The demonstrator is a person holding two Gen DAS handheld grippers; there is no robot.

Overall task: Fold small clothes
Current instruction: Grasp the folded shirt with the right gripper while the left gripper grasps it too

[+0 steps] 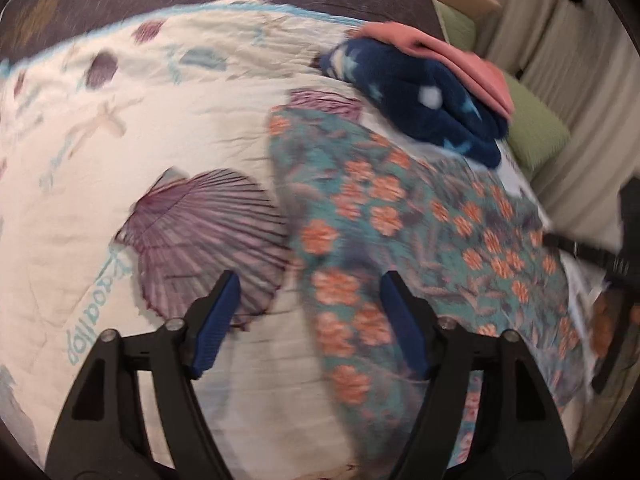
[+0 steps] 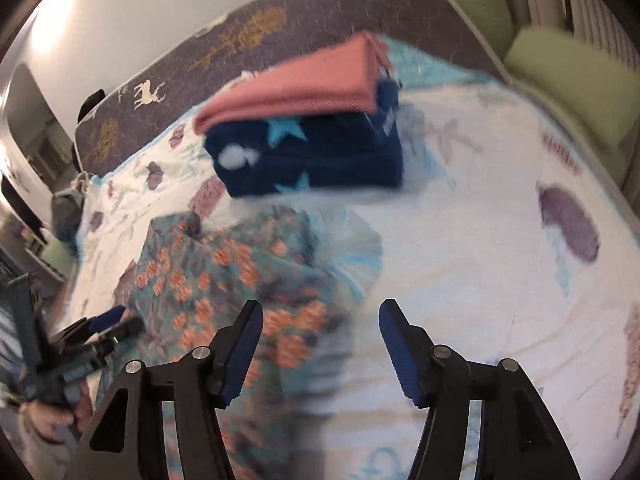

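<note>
A teal garment with orange flowers [image 1: 400, 208] [image 2: 224, 268] lies spread on a white shell-print quilt [image 1: 120, 140] [image 2: 480, 220]. My left gripper [image 1: 310, 280] is open over the garment's left edge, one finger above the cloth, the other above the quilt, with nothing between the pads. My right gripper [image 2: 320, 308] is open too, at the garment's right edge and holding nothing. Behind the garment sits a folded stack: a navy fleece with stars [image 1: 432, 108] [image 2: 320, 156] under a pink piece [image 1: 460, 60] [image 2: 296, 88]. The left gripper [image 2: 120, 320] also shows at the right wrist view's lower left.
A dark blanket with deer and trees [image 2: 240, 40] covers the far end of the bed. Green cushions [image 1: 536, 132] [image 2: 572, 80] lie along the right side by pale curtains. A grey bundle [image 2: 66, 208] sits at the quilt's left edge. A person's hand [image 2: 52, 420] grips the left tool.
</note>
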